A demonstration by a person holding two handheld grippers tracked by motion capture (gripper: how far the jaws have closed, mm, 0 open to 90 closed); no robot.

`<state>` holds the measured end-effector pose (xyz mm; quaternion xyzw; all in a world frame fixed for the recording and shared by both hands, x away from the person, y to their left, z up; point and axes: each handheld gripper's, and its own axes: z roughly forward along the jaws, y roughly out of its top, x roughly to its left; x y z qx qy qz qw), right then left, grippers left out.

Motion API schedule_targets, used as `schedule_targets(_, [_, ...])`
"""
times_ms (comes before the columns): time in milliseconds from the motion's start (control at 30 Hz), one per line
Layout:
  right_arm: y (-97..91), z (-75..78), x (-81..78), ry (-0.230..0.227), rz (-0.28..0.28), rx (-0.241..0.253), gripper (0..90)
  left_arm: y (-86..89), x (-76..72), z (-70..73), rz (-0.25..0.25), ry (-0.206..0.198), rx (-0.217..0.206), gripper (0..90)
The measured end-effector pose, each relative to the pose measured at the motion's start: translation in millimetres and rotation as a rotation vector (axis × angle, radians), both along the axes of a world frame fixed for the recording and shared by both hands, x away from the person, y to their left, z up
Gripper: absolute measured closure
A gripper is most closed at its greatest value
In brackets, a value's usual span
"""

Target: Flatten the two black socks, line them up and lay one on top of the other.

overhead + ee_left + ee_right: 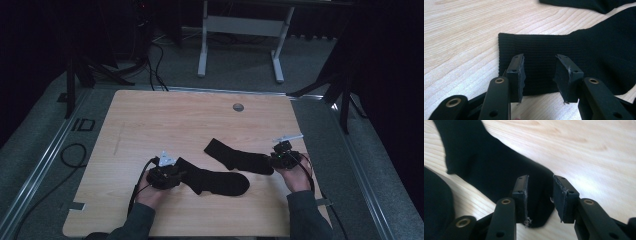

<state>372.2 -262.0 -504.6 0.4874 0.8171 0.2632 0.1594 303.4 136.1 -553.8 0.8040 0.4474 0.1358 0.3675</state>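
Beside the left gripper (172,172) a matt ribbed knit sock (564,52) lies on the smooth, pale wood-grain table (461,32).

Table (165,115): I see a light wood-grain top, its far half bare.
Grommet (238,107): I spot a small round grey cap set in the top near the far edge, right of centre.
Floor (30,160): grey carpet runs around the table on my screen.
White frame (240,25): I make out metal legs on the floor beyond the far edge.
Cables (155,65): dark leads trail over the floor, far left.
Black stands (345,95): I see dark legs far right.
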Motion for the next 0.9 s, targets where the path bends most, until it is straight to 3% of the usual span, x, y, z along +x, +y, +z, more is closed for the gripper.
schedule_targets(400, [47.6,-5.9,22.6,-0.021,0.152,-0.070,59.8,1.1,0.4,0.3,0.004,0.001,-0.009,59.7])
schedule_targets(900, [101.5,-10.1,42.5,-0.032,0.291,-0.103,60.2,1.9,1.3,0.4,-0.005,0.010,-0.011,59.1])
